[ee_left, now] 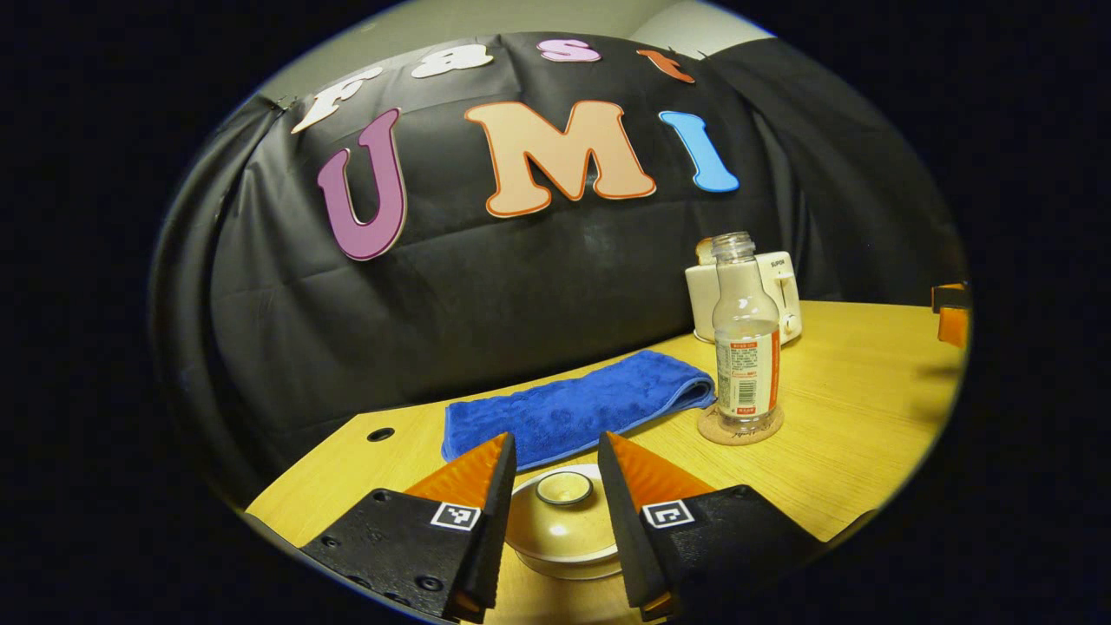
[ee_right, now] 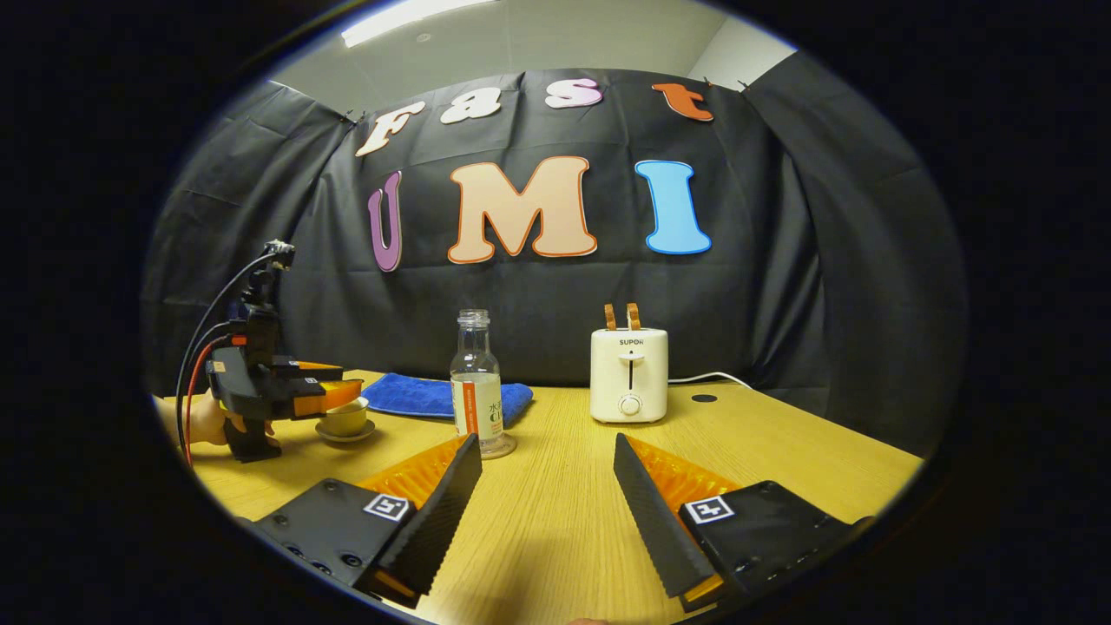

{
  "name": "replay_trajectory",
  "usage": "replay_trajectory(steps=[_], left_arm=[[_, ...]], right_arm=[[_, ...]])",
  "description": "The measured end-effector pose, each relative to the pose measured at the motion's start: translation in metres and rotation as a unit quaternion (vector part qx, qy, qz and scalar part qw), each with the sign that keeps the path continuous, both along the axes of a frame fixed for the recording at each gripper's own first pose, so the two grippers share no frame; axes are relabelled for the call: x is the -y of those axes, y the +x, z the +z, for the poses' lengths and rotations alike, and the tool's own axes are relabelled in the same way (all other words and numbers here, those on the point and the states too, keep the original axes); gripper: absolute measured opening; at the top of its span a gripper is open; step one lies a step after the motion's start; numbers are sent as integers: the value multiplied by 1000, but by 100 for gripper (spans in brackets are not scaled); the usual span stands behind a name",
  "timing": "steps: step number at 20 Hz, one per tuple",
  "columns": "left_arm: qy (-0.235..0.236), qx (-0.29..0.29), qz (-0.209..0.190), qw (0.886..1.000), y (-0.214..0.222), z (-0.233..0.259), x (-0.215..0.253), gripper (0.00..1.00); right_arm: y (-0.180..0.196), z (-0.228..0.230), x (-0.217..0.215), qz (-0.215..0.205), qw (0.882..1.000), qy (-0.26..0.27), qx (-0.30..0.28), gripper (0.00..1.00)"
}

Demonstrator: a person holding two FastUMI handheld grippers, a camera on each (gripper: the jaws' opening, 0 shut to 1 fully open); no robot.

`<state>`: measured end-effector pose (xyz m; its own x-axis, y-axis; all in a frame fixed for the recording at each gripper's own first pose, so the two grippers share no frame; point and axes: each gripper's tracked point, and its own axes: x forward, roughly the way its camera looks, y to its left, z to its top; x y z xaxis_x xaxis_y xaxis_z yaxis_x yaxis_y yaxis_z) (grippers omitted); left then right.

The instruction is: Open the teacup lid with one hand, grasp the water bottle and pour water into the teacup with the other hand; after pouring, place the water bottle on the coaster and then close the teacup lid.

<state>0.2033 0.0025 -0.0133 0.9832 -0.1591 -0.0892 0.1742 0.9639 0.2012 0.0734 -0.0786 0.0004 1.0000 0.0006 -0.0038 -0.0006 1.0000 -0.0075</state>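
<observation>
Slippage is worrying me in the left gripper view: the left gripper (ee_left: pixel 555 499) is straddling the teacup lid (ee_left: pixel 564 512), fingers spread and not yet pressing, so an off-centre squeeze could tip the teacup. The water bottle (ee_left: pixel 745 334) is standing on its coaster (ee_left: pixel 739 427), well apart. In the right gripper view, the right gripper (ee_right: pixel 547 495) is hanging released over the worktop (ee_right: pixel 781 451), the bottle just ahead; a hasty reach could topple it.

A blue towel (ee_left: pixel 577 408) lies mid-frame on the yellow wood-grain desk (ee_left: pixel 851 434), beside a clear bottle (ee_left: pixel 745 338) with white-and-orange label, cream toaster (ee_right: pixel 629 373) and cream lid (ee_left: pixel 562 516).
</observation>
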Motion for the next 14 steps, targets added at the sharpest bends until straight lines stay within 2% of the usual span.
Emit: replay_trajectory(steps=[1, 2, 6, 10, 13, 14], left_arm=[[-8, 1, 2, 1000, -3, 2, -1, 58], [-16, 1, 3, 1000, -8, 1, -2, 53], [-51, -9, 11, 999, -35, 0, -7, 58], [-65, 27, 35, 997, -72, 14, -15, 92], [-90, 22, 48, 995, -102, 11, -15, 99], [-102, 23, 54, 993, -114, 12, -16, 96]], right_arm=[[0, 0, 0, 0, 1000, 0, 0, 98], [0, 1, 0, 0, 1000, 0, 0, 98], [0, 0, 2, -5, 1000, 0, 1, 98], [-2, 0, 0, -8, 1000, -1, 0, 98], [-7, 0, -4, -6, 1000, 0, 0, 98], [-10, 0, -6, -5, 1000, 0, 0, 98]])
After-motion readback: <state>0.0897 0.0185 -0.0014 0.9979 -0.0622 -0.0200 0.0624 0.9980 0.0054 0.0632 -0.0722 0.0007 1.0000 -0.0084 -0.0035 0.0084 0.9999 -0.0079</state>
